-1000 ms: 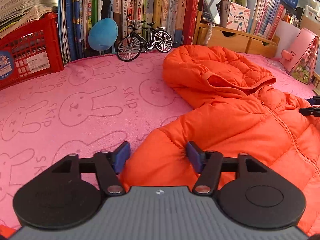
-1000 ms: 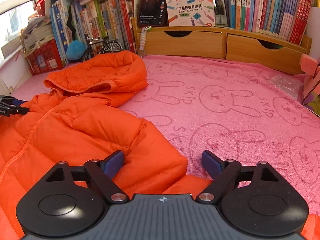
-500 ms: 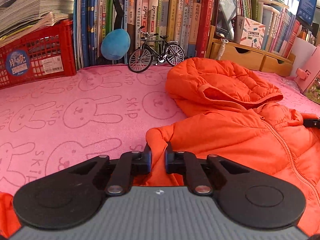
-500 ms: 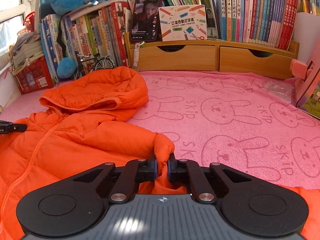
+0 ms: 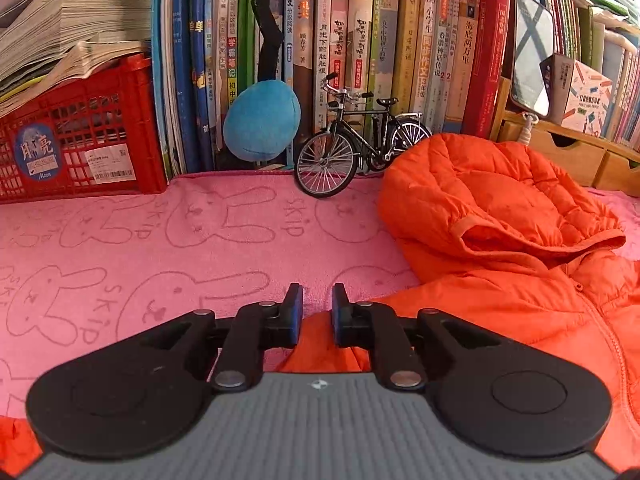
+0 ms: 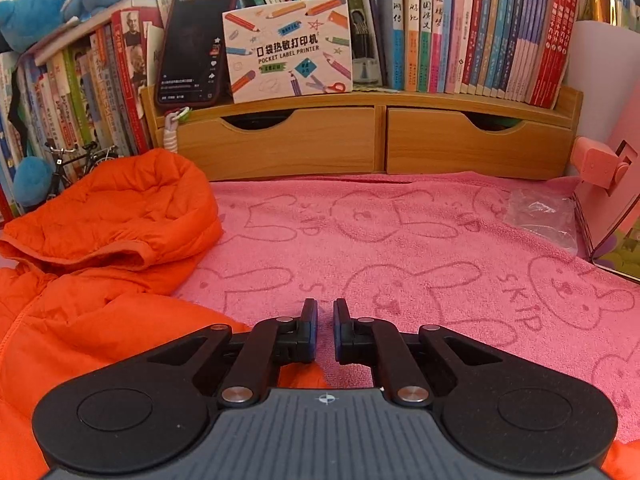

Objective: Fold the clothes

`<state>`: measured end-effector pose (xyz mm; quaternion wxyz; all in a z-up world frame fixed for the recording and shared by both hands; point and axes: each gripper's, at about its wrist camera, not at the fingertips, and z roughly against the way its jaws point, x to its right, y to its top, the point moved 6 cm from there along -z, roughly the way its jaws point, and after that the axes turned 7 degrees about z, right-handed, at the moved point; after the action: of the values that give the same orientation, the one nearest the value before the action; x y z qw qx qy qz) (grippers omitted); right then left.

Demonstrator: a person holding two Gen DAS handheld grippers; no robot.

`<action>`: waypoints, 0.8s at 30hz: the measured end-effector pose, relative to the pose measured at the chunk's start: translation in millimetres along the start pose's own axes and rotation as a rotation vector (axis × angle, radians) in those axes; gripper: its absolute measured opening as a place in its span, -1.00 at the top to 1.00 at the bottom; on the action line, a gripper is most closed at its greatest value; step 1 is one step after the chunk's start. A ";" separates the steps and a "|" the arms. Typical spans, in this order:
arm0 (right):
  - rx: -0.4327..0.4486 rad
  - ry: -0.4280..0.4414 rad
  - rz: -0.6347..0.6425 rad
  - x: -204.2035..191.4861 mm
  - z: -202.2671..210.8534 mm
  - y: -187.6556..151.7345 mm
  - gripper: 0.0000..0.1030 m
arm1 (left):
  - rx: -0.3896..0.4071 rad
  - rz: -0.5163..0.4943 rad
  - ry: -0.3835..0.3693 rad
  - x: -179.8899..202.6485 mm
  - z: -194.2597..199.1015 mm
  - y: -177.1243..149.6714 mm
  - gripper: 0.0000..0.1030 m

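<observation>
The left tool is clenched on a fold of the orange jacket, and the right tool pinches its other edge. The jacket lies on the pink bunny-print towel, hood toward the books.

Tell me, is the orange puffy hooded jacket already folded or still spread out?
Not folded yet. The orange puffy hooded jacket lies loose on the pink rabbit-print towel, hood extended and bunched at the top.
</observation>
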<state>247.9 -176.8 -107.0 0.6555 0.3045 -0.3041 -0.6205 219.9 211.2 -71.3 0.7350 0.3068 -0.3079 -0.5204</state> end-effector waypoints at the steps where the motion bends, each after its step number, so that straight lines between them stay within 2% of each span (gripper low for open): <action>1: 0.015 0.013 0.003 0.1 8.7 -1.3 0.68 | 0.013 0.000 -0.003 -1.4 8.4 -0.3 0.56; 2: 0.030 0.027 0.006 0.2 17.5 -2.5 0.59 | 0.028 -0.010 -0.002 -2.7 18.5 -1.4 0.51; 5: 0.074 0.051 0.074 -7.7 54.3 -9.7 0.08 | 0.049 -0.044 0.012 -6.7 50.0 -9.3 0.45; 6: 0.086 0.061 0.096 -11.1 68.7 -12.9 0.01 | 0.052 -0.053 0.013 -7.1 60.4 -13.0 0.42; 8: 0.102 0.089 0.124 -17.9 93.6 -20.2 -0.06 | 0.052 -0.063 0.007 -5.4 80.2 -21.6 0.33; 11: 0.119 0.132 0.151 -31.4 128.8 -31.6 -0.29 | 0.035 -0.078 0.004 2.0 108.6 -40.7 0.07; 18: 0.164 0.189 0.221 -69.3 215.5 -76.7 -0.60 | 0.031 -0.139 0.022 26.7 182.1 -101.7 -0.11; 21: 0.157 0.217 0.225 -80.7 245.5 -105.9 -0.72 | 0.019 -0.158 0.018 34.3 210.1 -130.3 -0.28; 24: 0.125 0.224 0.243 -91.4 267.5 -138.7 -0.77 | -0.010 -0.200 0.064 40.9 227.7 -156.0 -0.38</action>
<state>-51.2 -97.6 -48.3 0.7354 0.3731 -0.3018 -0.4785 -34.8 100.3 -44.6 0.6904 0.3489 -0.2496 -0.5825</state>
